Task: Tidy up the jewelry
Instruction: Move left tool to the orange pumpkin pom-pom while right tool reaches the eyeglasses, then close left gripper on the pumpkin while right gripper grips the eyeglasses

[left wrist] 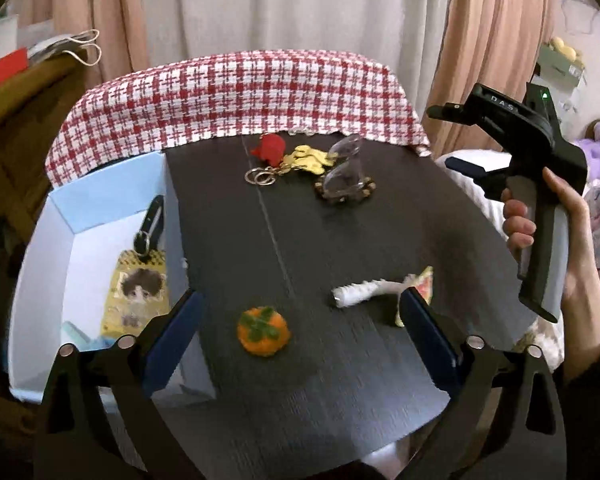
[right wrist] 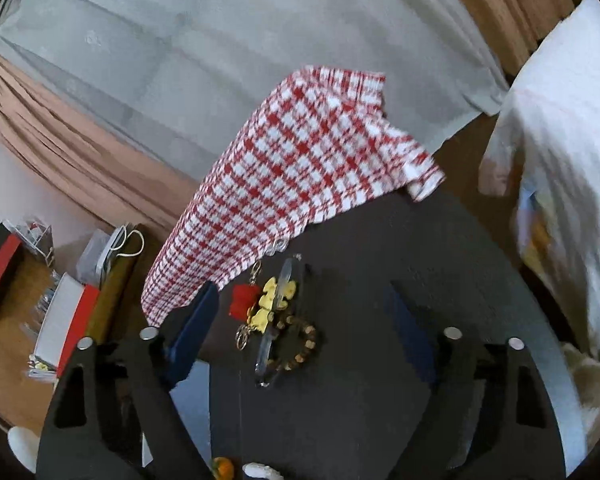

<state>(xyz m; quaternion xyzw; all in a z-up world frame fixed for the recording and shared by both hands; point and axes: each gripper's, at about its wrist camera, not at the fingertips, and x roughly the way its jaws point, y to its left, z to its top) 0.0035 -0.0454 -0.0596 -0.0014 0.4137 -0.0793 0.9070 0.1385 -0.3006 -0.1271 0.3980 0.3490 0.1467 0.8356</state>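
Both claws [left wrist: 296, 320] [right wrist: 304, 328] wide apart above table [left wrist: 340, 380]

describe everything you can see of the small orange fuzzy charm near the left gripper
The small orange fuzzy charm is a round, squashed ball that looks knitted or felted, shaped like a persimmon or pumpkin, with a green leafy top facing up. It sits alone on the dark wooden table, just right of the open pale blue box, between the open fingers of the left gripper but untouched. Nothing else touches it.
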